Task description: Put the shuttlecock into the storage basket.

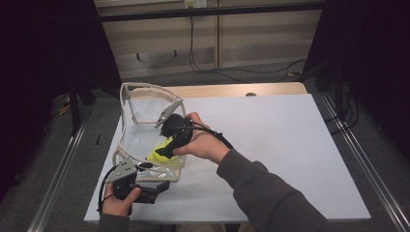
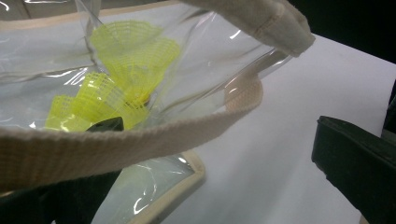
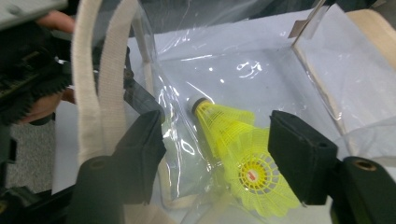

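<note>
Your clear bag [image 1: 145, 125] stands at the left end of the white table [image 1: 290, 140], its far rim close to the table's back edge and its near rim close to the front left corner. To the right of the bag the tabletop gives you wide room for moving; to the left there is almost none.

Your right gripper [image 1: 167, 147] reaches down into the bag's mouth. In the right gripper view its 2 jaws stand apart, and the yellow shuttlecocks [image 3: 245, 154] lie between them on the bag's floor, the front one with its skirt toward you and its dark cork tip pointing away. Neither pad presses on them.

Your left gripper [image 1: 157, 189] sits at the bag's near rim. In the left gripper view the cloth strap [image 2: 140, 140] crosses in front of 1 jaw; I cannot tell whether that gripper grips it.
</note>
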A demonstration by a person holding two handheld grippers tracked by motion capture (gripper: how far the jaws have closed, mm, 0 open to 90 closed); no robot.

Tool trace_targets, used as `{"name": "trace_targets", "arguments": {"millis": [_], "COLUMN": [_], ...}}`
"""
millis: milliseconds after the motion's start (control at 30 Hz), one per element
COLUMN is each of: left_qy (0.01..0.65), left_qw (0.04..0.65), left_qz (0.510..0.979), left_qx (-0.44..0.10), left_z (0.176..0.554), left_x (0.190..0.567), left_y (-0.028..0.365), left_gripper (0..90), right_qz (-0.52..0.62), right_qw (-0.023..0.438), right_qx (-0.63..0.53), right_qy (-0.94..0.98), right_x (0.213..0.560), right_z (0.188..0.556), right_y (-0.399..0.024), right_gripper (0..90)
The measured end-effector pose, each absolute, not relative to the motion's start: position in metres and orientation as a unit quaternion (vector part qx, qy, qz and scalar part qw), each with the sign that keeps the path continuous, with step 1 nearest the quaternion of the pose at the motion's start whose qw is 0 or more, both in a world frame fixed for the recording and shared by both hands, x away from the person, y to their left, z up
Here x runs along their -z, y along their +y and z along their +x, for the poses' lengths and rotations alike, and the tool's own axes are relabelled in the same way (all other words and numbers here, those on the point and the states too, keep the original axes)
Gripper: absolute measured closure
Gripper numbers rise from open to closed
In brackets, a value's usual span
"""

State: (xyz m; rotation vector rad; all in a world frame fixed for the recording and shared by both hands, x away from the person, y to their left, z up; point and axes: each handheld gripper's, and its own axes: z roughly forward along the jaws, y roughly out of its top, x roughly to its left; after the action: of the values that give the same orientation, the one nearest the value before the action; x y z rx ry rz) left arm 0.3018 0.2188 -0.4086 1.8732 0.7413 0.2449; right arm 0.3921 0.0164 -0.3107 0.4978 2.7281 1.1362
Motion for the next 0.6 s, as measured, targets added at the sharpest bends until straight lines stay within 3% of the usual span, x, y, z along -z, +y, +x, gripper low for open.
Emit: {"name": "trace_targets", "arguments": {"millis": [267, 600], "left_qy": [0.309, 0.309], "left_qw": [0.526, 0.523], "left_qz": [0.786, 0.788], "left_qx": [-0.101, -0.100], "left_z": [0.302, 0.301], "left_x": [0.409, 0.410], "left_y": [0.218, 0.218], "left_gripper": [3.2, 3.2], "right_qz": [0.177, 0.200], "right_qw": [0.074, 0.088], "right_qx": [-0.403, -0.423], "right_qy": [0.895, 0.879], "right_x": [0.293, 0.289], "right_z": [0.387, 0.383], "right_y": [-0.016, -0.071], "right_gripper": [22.6, 19.5]}}
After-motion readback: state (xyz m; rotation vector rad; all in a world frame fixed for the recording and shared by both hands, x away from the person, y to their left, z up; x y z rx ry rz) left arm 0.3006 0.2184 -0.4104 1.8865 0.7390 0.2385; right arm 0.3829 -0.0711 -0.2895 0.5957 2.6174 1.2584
